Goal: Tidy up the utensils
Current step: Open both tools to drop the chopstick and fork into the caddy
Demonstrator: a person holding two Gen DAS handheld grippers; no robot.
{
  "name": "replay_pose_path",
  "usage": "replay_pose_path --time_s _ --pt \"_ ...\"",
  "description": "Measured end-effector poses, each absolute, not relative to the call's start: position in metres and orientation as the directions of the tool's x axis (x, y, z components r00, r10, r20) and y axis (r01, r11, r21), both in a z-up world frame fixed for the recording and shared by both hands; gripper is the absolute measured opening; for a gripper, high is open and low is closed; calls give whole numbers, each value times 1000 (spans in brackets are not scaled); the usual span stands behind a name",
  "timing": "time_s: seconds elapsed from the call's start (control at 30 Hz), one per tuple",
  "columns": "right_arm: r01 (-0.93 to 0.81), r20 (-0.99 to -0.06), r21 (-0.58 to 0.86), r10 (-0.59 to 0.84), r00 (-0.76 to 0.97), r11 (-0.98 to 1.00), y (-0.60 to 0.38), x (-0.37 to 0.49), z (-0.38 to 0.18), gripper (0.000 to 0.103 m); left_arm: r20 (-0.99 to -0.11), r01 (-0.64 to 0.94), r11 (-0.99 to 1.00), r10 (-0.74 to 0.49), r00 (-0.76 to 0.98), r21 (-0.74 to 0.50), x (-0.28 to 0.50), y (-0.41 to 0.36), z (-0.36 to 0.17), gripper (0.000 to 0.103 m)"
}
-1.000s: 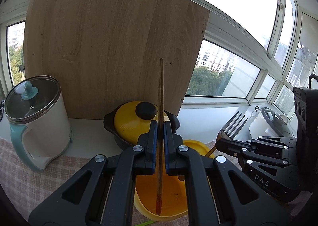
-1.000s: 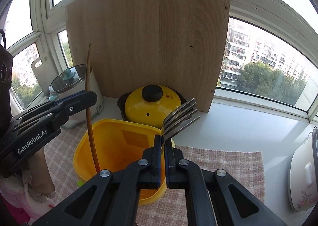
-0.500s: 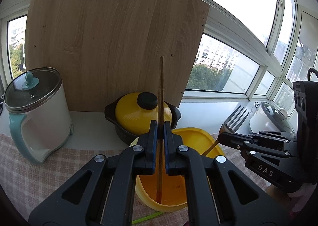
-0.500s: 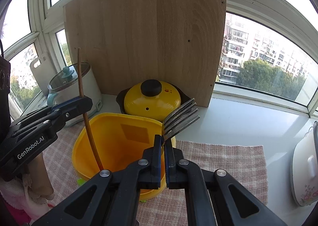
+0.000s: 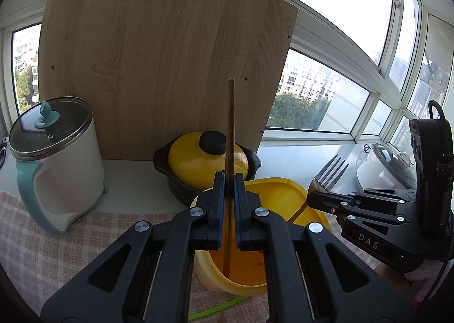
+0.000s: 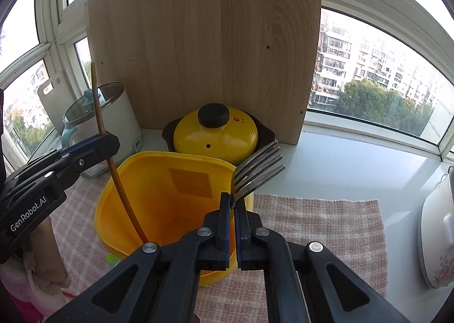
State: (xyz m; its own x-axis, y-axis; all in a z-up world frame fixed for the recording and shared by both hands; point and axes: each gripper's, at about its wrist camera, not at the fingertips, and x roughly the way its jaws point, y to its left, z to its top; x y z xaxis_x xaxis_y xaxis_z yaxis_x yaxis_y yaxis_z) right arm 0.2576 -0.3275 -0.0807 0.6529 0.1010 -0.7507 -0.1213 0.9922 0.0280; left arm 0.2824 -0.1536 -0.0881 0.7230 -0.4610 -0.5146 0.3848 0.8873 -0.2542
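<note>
My left gripper (image 5: 227, 181) is shut on a brown wooden chopstick (image 5: 230, 130) that stands upright, its lower end down inside the yellow utensil holder (image 5: 272, 198). In the right wrist view the same chopstick (image 6: 98, 107) reaches into the holder (image 6: 159, 181) from the left gripper (image 6: 106, 138). My right gripper (image 6: 232, 201) is shut on a metal fork (image 6: 261, 169), tines up and tilted right, over the holder's right rim. The fork (image 5: 329, 174) also shows in the left wrist view, held by the right gripper (image 5: 312, 199).
A yellow-lidded black pot (image 6: 215, 135) sits behind the holder against a leaning wooden board (image 6: 204, 53). A white kettle with a glass lid (image 5: 54, 164) stands at left. A white floral cooker (image 6: 437, 237) is at right. A checked cloth (image 6: 312, 237) covers the counter.
Both grippers have drawn back and down a little; the holder and pot sit lower and farther in view. The chopstick reaches deeper into the holder. Both grips are unchanged.
</note>
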Motion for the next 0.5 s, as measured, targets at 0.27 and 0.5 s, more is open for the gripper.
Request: replay_pose_path --time_s 0.27,0.5 --pt "-90 -724 -5 59 688 996 -324 249 -71 29 -518 384 891 -453 726 -241 278 -148 -85 5" --pt "-60 -707 -11 35 706 998 -326 238 -57 33 -510 390 890 -454 730 -235 270 -139 -77 16"
